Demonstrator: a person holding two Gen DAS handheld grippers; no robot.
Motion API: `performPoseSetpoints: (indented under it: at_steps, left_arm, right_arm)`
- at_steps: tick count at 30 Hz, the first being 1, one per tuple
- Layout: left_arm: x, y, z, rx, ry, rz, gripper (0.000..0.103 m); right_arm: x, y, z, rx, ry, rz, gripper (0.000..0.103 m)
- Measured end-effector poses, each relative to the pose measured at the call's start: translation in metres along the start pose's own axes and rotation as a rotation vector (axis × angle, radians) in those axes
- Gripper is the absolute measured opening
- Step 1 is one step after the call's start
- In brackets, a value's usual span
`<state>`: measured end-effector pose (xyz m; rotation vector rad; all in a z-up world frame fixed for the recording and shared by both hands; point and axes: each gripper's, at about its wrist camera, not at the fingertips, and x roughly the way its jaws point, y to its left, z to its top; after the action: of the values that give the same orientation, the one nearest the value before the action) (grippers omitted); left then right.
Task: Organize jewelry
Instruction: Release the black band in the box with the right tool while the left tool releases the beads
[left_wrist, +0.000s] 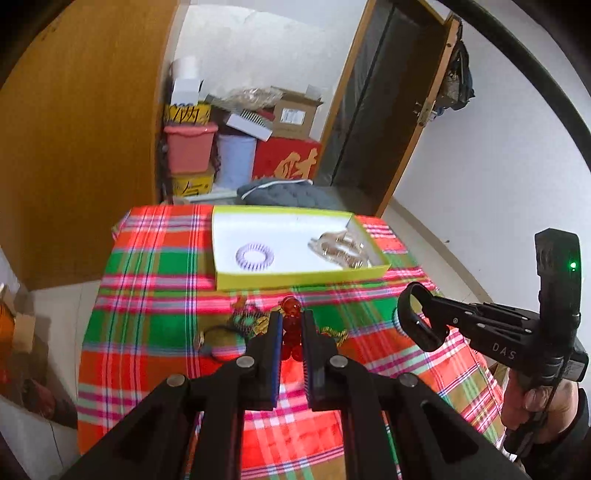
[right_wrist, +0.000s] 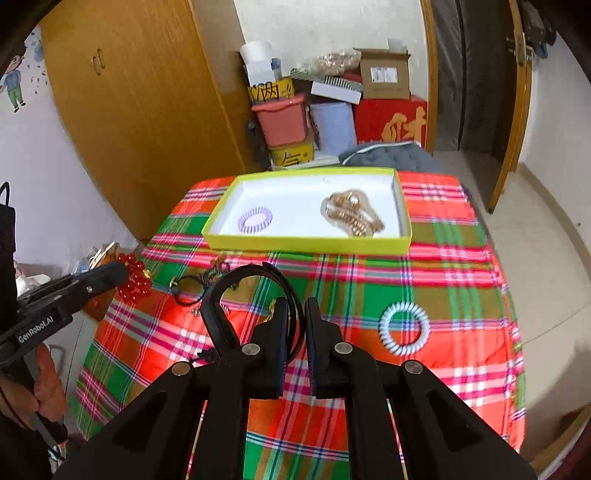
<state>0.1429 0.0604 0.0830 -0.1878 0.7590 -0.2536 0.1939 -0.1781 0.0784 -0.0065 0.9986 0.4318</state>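
Surface cloth (right_wrist: 443, 266): red, green, pink and white plaid. Tray (right_wrist: 306, 243): lime-yellow walls, white floor. Coil ties: lilac (right_wrist: 255, 219), white (right_wrist: 404, 328). Clips (right_wrist: 351, 214): gold. Bead bracelet (left_wrist: 291, 325): translucent red. Band (right_wrist: 221, 314): black. Tongs: black.

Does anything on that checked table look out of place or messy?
Nothing is spilled or broken. A white coil hair tie and a tangle of small pieces lie loose on the cloth, outside the yellow-green box that holds the other jewelry.
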Motion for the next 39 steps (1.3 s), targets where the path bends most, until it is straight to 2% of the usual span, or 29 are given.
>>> performPoseSetpoints:
  at_steps: [11, 16, 23, 32, 39]
  left_arm:
    - [0.035, 0.01, 0.036, 0.0, 0.001, -0.041, 0.009]
    - [0.069, 0.024, 0.061, 0.0, 0.017, -0.04, 0.009]
    - [0.118, 0.044, 0.086, 0.001, 0.042, -0.014, 0.009]
    - [0.174, 0.061, 0.093, 0.016, 0.095, 0.01, 0.009]
    - [0.204, 0.075, 0.087, 0.01, 0.141, 0.034, 0.01]
  right_arm:
    - [0.025, -0.006, 0.03, -0.013, 0.003, -0.014, 0.009]
    - [0.051, -0.011, 0.053, -0.025, 0.011, -0.03, 0.009]
    - [0.097, -0.017, 0.083, -0.022, 0.043, -0.008, 0.009]
    - [0.158, -0.026, 0.094, -0.013, 0.135, 0.016, 0.009]
    - [0.181, -0.034, 0.096, -0.015, 0.162, -0.009, 0.008]
